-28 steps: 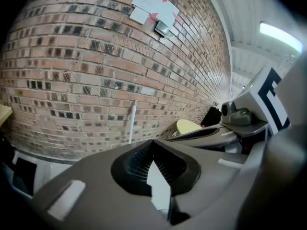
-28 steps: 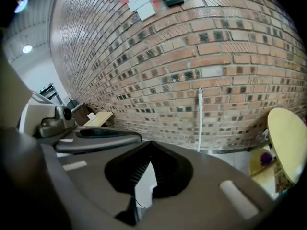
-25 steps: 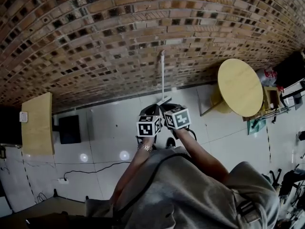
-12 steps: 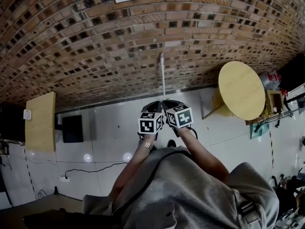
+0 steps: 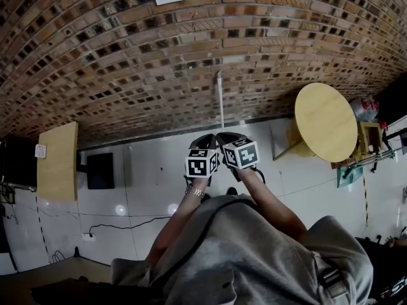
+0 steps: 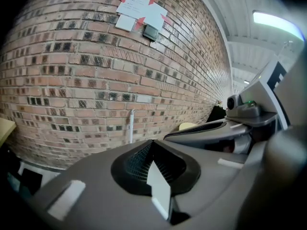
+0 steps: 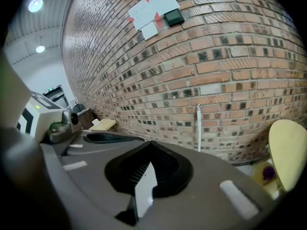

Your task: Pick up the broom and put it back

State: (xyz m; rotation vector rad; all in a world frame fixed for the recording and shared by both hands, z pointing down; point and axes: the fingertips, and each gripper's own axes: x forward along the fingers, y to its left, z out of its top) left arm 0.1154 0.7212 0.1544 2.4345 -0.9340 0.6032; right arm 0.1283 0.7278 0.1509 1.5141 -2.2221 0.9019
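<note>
The broom [image 5: 220, 103] has a thin white handle and stands upright against the brick wall; its head is hidden behind my grippers in the head view. The handle also shows in the left gripper view as the broom [image 6: 130, 126] and in the right gripper view as the broom [image 7: 199, 126], a short way ahead of both. My left gripper [image 5: 207, 140] and right gripper [image 5: 226, 137] hang side by side over the white floor, just short of the wall. Both are shut, with nothing between the jaws of the left gripper [image 6: 152, 143] or the right gripper [image 7: 150, 145].
A round yellow table [image 5: 325, 122] stands right of the broom by the wall. A wooden tabletop [image 5: 57, 164] and a black box [image 5: 100, 170] are at the left. A black cable [image 5: 121, 224] lies on the floor. Papers [image 6: 141, 11] are taped high on the wall.
Both grippers have risen slightly together and stayed shut. The broom has kept leaning on the wall; its foot, visible between the grippers a second ago, is now covered by them.
</note>
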